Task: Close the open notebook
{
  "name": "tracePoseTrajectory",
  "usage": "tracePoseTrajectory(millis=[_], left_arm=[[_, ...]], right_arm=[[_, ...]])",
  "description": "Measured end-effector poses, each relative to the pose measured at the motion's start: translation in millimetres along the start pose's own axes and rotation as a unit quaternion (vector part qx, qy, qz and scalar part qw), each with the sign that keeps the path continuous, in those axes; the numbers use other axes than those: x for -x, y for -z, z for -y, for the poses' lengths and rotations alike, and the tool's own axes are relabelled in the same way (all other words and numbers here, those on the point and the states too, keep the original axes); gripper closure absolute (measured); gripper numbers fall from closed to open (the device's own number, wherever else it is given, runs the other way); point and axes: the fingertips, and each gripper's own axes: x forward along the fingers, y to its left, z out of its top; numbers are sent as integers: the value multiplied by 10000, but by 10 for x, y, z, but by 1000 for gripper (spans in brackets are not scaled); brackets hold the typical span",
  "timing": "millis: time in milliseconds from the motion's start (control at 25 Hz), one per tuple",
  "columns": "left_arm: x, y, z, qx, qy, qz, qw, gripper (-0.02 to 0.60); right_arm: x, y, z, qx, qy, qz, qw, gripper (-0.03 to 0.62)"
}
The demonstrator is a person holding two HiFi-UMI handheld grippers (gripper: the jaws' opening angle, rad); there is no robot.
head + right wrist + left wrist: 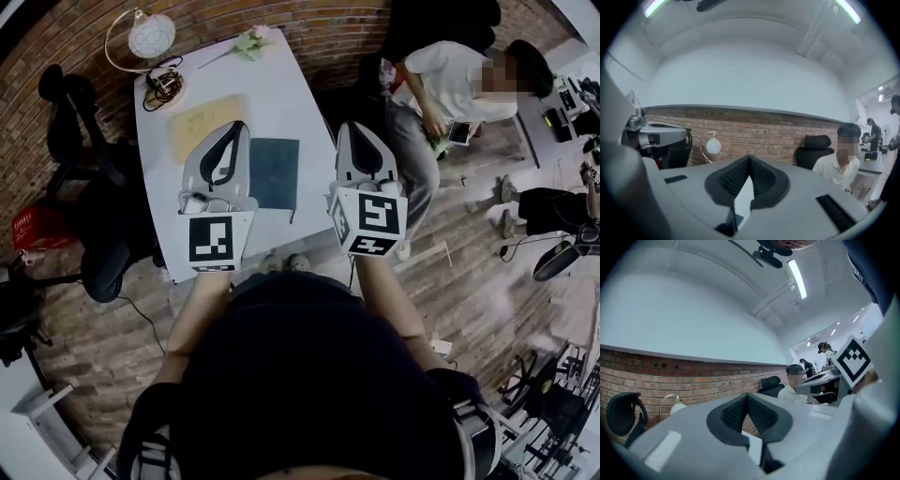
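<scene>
Holding nothing, left gripper and right gripper jaws pressed together, closed dark notebook flat on white table

In the head view the left gripper covers the left edge of the notebook and part of the yellowish sheet; the dark tangle beyond is too small to identify.

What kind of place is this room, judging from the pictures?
Most likely an office or a lab workroom. It has a brick wall, a white table with a desk lamp, and black office chairs beside it.
</scene>
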Motion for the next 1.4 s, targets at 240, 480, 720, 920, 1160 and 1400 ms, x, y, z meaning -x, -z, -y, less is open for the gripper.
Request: tracePoseTrajectory(millis=[240, 480, 720, 920, 1160, 1400], left_arm=[[-61, -413, -52, 14, -90, 8, 10000, 586], [-61, -425, -52, 54, -10, -1, 10000, 586], [-61, -404, -99, 76, 21, -35, 10000, 586], [-33, -411, -128, 86, 58, -23, 9999, 586], [42, -399, -133, 75, 166, 56, 9998, 586], [155, -288, -161, 209, 256, 131, 9994, 586]], right_arm=[[117, -511, 113, 123, 99, 446, 9989, 582], [142, -597, 79, 168, 112, 536, 9984, 583], [142, -619, 50, 181, 146, 546, 9982, 582], [160, -644, 35, 208, 216, 579, 9979, 583], [196, -608, -15, 87, 224, 578, 9980, 583], [267, -500, -108, 92, 323, 545, 9979, 583]])
